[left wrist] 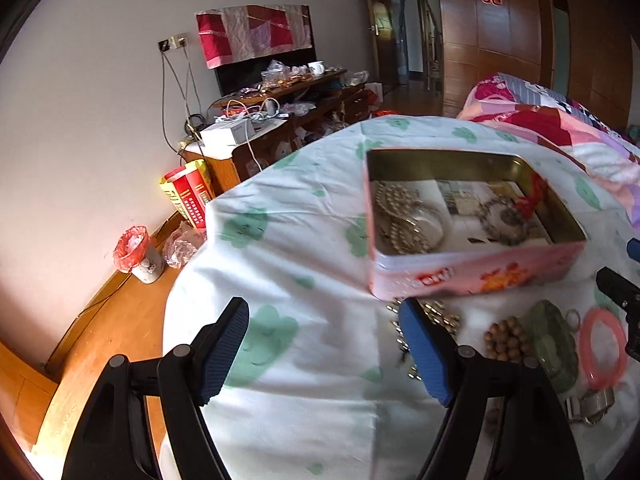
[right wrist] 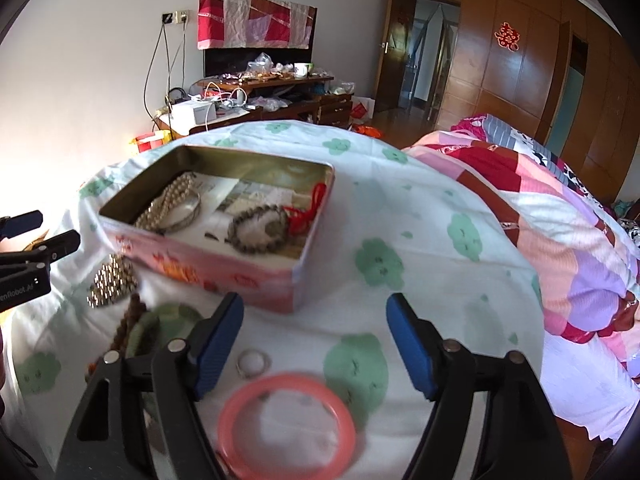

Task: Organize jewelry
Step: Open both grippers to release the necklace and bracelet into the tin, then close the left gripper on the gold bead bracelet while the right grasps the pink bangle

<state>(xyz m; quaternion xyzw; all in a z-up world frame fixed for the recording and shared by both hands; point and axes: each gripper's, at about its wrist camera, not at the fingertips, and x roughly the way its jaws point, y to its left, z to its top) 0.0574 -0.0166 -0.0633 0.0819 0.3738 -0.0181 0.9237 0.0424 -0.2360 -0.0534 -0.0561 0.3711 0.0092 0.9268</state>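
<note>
An open pink tin [left wrist: 476,270] [right wrist: 224,272] on the cloth-covered table holds a pearl necklace [left wrist: 394,216] [right wrist: 168,202], a silver bangle [right wrist: 186,210], a dark bead bracelet [right wrist: 256,228] and a red cord [right wrist: 310,208]. In front of it lie a gold bead piece [left wrist: 436,316] [right wrist: 110,280], a wooden bead bracelet [left wrist: 506,340], a green jade piece [left wrist: 554,340] [right wrist: 156,328], a pink bangle [left wrist: 602,348] [right wrist: 286,424], a small ring [right wrist: 253,362] and a silver watch [left wrist: 590,406]. My left gripper [left wrist: 324,350] is open and empty left of the gold beads. My right gripper [right wrist: 316,348] is open and empty above the pink bangle.
The table wears a white cloth with green flowers [left wrist: 280,260]. A patchwork quilt on a bed [right wrist: 560,220] lies to the right. A cluttered wooden cabinet [left wrist: 280,112] stands by the wall, with a small bin [left wrist: 138,254] on the floor.
</note>
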